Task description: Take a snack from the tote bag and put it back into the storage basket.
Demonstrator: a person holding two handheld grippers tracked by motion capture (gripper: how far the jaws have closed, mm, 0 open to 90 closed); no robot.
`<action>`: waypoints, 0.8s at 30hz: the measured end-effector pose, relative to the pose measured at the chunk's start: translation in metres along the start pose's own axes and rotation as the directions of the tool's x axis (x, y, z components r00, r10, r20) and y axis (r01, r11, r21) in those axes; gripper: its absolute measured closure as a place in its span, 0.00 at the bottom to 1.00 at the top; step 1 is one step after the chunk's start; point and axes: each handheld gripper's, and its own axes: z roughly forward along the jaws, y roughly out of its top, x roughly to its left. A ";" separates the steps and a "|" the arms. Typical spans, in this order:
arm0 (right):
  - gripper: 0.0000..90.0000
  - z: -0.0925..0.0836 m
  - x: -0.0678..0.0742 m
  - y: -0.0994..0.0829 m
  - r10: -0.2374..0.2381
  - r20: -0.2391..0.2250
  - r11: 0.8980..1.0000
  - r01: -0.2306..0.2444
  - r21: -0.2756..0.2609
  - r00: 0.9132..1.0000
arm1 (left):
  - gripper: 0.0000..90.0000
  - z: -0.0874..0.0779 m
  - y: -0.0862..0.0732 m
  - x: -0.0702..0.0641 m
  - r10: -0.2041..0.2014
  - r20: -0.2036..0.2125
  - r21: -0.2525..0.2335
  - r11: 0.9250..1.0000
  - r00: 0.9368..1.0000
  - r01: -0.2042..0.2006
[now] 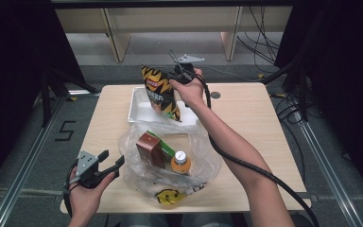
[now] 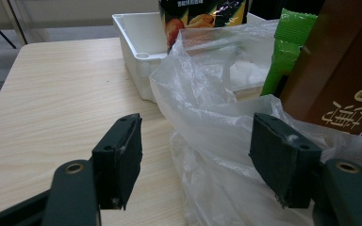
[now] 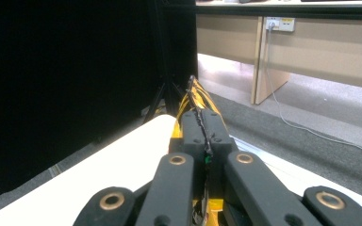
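A: Resting near the table's front-left corner, the left gripper (image 1: pixel 115 166) is standing with its jaws apart, nothing between the pads, just beside the crumpled clear plastic bag (image 1: pixel 137 177).

B: What is sitting in that bag?

A: A brown rectangular carton (image 1: pixel 150 149), an orange-capped bottle (image 1: pixel 181 161) and a green packet (image 2: pixel 283 49) are standing inside it, the carton touching the bottle.

B: And farther back?

A: The right gripper (image 1: pixel 174 75) is clamping its jaws together on the top edge of the black-and-yellow striped crisp bag (image 1: pixel 160 94), which is hanging upright over the white rectangular plastic tray (image 1: pixel 139 111) behind the bag.
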 end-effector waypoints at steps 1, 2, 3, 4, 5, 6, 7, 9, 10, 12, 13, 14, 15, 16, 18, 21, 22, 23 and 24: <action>1.00 0.001 -0.001 -0.001 -0.018 -0.006 1.000 0.018 0.002 1.000 | 0.38 0.000 0.000 0.000 0.000 0.000 0.001 1.000 1.000 0.000; 1.00 0.001 -0.001 -0.001 -0.018 -0.006 1.000 0.018 0.002 1.000 | 0.38 0.000 0.000 0.000 0.000 0.000 0.001 1.000 1.000 0.000; 1.00 0.002 -0.001 -0.002 -0.001 0.000 1.000 0.001 0.009 1.000 | 0.38 0.000 0.000 0.000 0.000 0.000 0.000 1.000 1.000 0.000; 1.00 0.002 -0.001 -0.002 -0.001 0.000 1.000 0.001 0.009 1.000 | 0.38 0.000 0.000 0.000 0.000 0.000 0.000 1.000 1.000 0.000; 1.00 0.003 -0.001 -0.003 0.008 0.007 1.000 -0.008 0.020 1.000 | 0.38 0.000 0.000 0.000 0.000 0.000 0.000 1.000 1.000 0.000; 1.00 0.004 -0.001 -0.004 0.011 0.005 1.000 -0.011 0.023 1.000 | 0.38 0.000 0.000 0.000 0.000 0.000 0.000 1.000 1.000 0.000; 1.00 0.005 -0.002 -0.005 -0.008 -0.002 1.000 0.008 0.016 1.000 | 0.38 0.000 0.000 0.000 0.001 0.000 0.000 1.000 1.000 -0.001; 1.00 0.006 -0.002 -0.006 0.000 0.008 1.000 0.000 0.017 1.000 | 0.38 0.001 0.000 0.000 0.001 0.002 -0.001 1.000 1.000 -0.001; 1.00 0.006 -0.001 -0.006 0.011 -0.003 1.000 -0.011 0.022 1.000 | 0.38 0.001 0.000 0.000 0.001 0.004 -0.002 1.000 1.000 -0.001; 1.00 0.007 -0.003 -0.006 -0.014 0.001 1.000 0.014 0.018 1.000 | 0.38 0.000 0.000 0.000 0.000 0.002 0.000 1.000 1.000 0.000; 1.00 0.008 -0.003 -0.006 -0.015 -0.007 1.000 0.015 0.014 1.000 | 0.38 0.000 0.000 0.000 0.000 0.002 0.000 1.000 1.000 0.000; 1.00 0.008 -0.002 -0.007 0.001 -0.002 1.000 -0.001 0.016 1.000 | 0.38 0.000 0.000 0.000 0.000 0.002 0.001 1.000 1.000 0.000; 1.00 0.008 -0.002 -0.007 0.001 -0.002 1.000 -0.001 0.016 1.000 | 0.38 0.000 0.000 0.000 0.000 0.002 0.001 1.000 1.000 0.000; 1.00 0.009 -0.002 -0.007 0.001 -0.004 1.000 -0.001 0.016 1.000 | 0.38 0.000 0.000 0.000 0.000 0.002 0.000 1.000 1.000 0.000; 1.00 0.009 -0.004 -0.008 0.000 0.004 1.000 0.000 0.021 1.000 | 0.38 0.000 0.000 0.000 -0.002 0.002 -0.001 1.000 1.000 0.002; 1.00 0.009 -0.005 -0.008 0.002 0.010 1.000 -0.002 0.021 1.000 | 0.38 0.000 0.000 0.000 -0.002 0.001 0.000 1.000 1.000 0.002; 1.00 0.009 -0.005 -0.008 0.002 0.010 1.000 -0.002 0.021 1.000 | 0.38 0.000 0.000 0.000 -0.002 0.001 0.000 1.000 1.000 0.002; 1.00 0.010 -0.006 -0.009 0.006 0.005 1.000 -0.007 0.008 1.000 | 0.38 0.000 0.000 0.000 -0.002 0.002 0.000 1.000 1.000 0.002; 0.99 0.009 -0.007 -0.008 0.010 0.006 1.000 -0.011 0.020 1.000 | 0.38 0.000 0.000 0.000 -0.002 0.002 0.000 1.000 1.000 0.002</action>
